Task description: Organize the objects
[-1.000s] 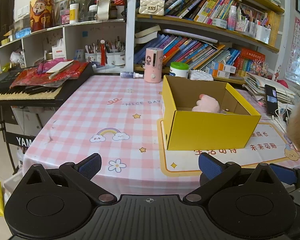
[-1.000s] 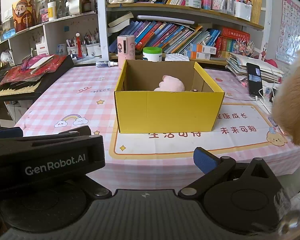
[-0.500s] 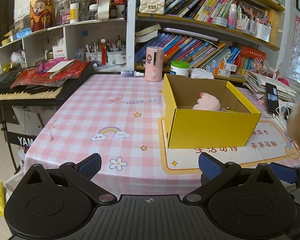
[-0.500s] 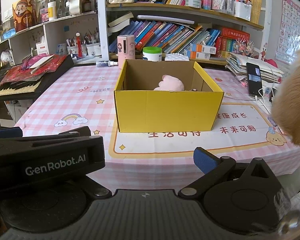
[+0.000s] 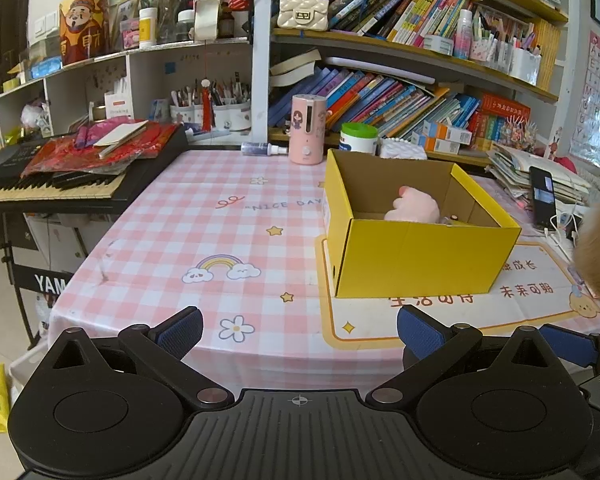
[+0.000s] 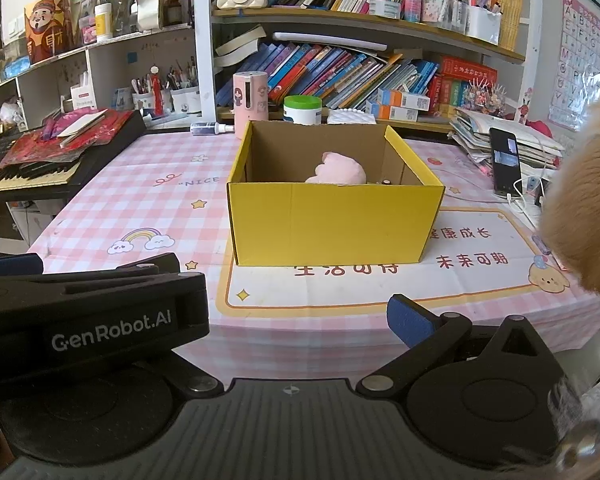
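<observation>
This looks like a home study or child's room. Bookshelves (image 5: 400,92) crammed with bright picture books fill the upper right of the frame. An electronic keyboard (image 5: 60,188) sits at the left edge, and cups of pens (image 5: 208,108) stand in a cubby behind it. An alphabet chart (image 6: 580,60) hangs far right. The bench (image 5: 220,240) at centre wears a pink checked cloth printed with rainbows.
</observation>
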The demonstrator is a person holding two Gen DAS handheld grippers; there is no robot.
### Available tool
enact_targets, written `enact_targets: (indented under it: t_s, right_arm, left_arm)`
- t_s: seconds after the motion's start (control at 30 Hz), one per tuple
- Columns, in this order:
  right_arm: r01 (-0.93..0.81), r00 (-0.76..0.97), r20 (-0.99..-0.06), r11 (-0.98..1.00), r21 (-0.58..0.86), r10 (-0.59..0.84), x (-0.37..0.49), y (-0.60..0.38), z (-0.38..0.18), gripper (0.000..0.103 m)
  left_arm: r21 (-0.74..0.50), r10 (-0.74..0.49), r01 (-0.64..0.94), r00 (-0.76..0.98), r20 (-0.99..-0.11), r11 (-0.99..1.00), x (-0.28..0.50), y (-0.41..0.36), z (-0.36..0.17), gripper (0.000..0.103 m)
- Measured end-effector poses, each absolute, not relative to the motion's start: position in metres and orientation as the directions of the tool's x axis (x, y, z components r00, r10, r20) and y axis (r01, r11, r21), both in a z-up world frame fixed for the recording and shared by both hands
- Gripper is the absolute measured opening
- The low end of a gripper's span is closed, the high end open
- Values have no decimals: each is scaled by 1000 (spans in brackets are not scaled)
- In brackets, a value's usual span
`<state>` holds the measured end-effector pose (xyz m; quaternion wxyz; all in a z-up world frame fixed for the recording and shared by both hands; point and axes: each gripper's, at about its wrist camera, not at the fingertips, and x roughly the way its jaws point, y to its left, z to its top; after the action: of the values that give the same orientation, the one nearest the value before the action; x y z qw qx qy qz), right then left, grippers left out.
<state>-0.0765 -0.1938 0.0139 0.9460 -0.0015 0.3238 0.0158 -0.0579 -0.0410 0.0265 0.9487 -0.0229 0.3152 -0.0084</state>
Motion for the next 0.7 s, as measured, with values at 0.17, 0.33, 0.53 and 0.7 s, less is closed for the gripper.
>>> enact_targets:
  t_s: [0.17,0.33,0.53,0.7]
  right_arm:
    - [-32,789,-613,999,8,30,-76,-193,14,103]
    - [-30,789,-614,1000,5,27,-77,-194,14,103]
    - [-33,789,-614,999,7,30,-77,-194,14,103]
    - [-41,787,-615,999,7,37,-73,-194,14,103]
  left_arm:
    - [-49,-31,2,800,-599,999,-58,-41,26,103]
    - [-51,-32,2,799,-601,999,-57,-40,25,103]
    - [-60,-38,3,801,-598,998,-56,-36,24,103]
    - [-60,-41,6,795,-605,998,-54,-34,23,103]
